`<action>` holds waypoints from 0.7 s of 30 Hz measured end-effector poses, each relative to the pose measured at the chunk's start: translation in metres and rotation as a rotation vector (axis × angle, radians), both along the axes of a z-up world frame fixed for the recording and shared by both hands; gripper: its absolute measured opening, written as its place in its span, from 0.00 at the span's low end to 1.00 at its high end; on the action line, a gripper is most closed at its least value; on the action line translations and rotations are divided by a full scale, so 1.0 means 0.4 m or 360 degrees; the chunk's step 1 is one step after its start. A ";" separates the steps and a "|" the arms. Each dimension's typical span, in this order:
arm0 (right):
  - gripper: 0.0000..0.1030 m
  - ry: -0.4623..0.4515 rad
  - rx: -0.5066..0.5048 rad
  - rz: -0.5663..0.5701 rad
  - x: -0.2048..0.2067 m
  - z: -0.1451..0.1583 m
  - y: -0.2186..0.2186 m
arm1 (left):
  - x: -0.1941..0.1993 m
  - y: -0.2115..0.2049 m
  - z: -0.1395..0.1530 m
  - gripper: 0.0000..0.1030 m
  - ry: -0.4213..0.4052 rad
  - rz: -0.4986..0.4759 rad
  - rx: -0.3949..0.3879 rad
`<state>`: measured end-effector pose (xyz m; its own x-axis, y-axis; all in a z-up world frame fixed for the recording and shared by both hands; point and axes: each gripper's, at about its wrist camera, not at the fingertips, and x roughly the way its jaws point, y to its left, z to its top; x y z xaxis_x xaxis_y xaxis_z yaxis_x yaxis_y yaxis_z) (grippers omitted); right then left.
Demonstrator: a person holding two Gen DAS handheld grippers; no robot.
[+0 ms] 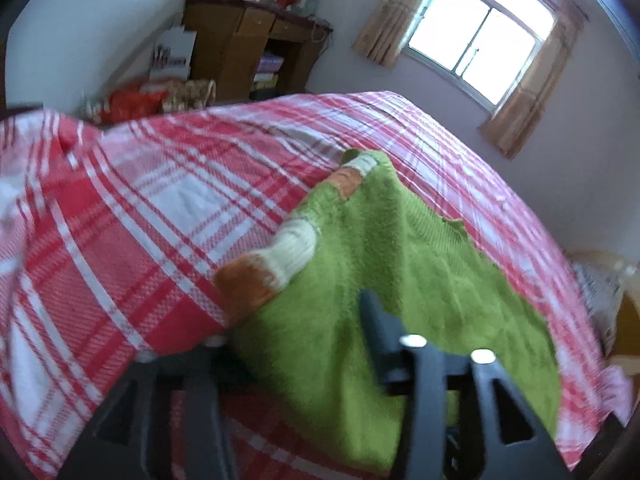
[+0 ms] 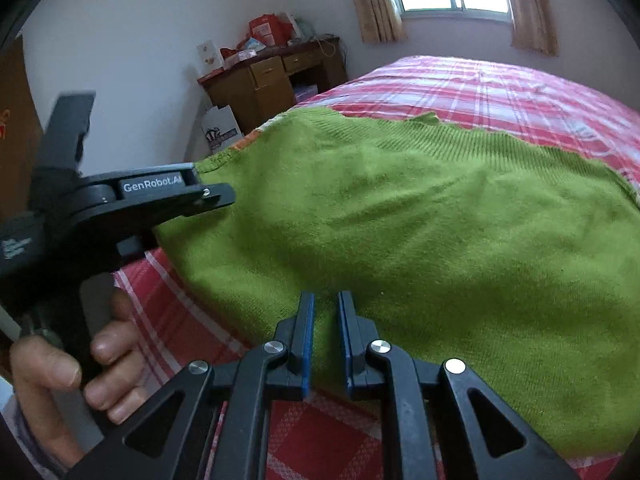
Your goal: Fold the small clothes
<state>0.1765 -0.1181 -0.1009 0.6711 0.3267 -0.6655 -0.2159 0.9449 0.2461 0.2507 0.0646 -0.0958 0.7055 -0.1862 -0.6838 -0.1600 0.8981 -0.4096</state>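
Left gripper (image 2: 208,196), at the frame's left, pinches the green sweater's (image 2: 400,220) edge. The sweater fills the centre, spread on the plaid bed (image 2: 500,80). Right gripper (image 2: 326,340), bottom centre, jaws slightly parted, empty; best to grip the hem evenly.

Daylight pours in from the window (image 1: 476,44), blown out to pure white in both views with no detail behind the glass, and it spreads soft and even across the room with hardly a shadow on the bed cover (image 1: 132,200). The left wrist view is smeared by motion blur, worst along the left and right edges and on the near black gripper parts, while the right wrist view holds sharp enough to show the knit of the green sweater (image 2: 420,216). Both pictures bow hard at the edges, with dark lens corners.
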 end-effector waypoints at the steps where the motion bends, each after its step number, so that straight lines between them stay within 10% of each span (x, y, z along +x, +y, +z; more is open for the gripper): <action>1: 0.11 0.0006 0.0026 0.0001 0.002 -0.002 -0.005 | 0.005 0.000 -0.005 0.52 0.0008 0.0006 -0.0012; 5: 0.11 -0.0003 0.0081 0.0005 0.001 -0.009 -0.013 | 0.009 -0.015 0.003 0.21 -0.0073 -0.0033 0.0015; 9: 0.11 -0.0014 0.0103 0.0004 -0.002 -0.013 -0.014 | 0.003 -0.027 0.027 0.18 -0.0131 -0.0053 0.0025; 21: 0.12 -0.0052 0.0281 -0.0314 -0.064 0.031 -0.188 | -0.085 -0.318 0.154 0.16 -0.0536 -0.0623 0.0653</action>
<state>0.1510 -0.1931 -0.0883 0.7537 0.2963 -0.5866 -0.0422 0.9126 0.4067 0.2165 -0.0625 -0.0341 0.8264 -0.2439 -0.5075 0.2875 0.9578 0.0077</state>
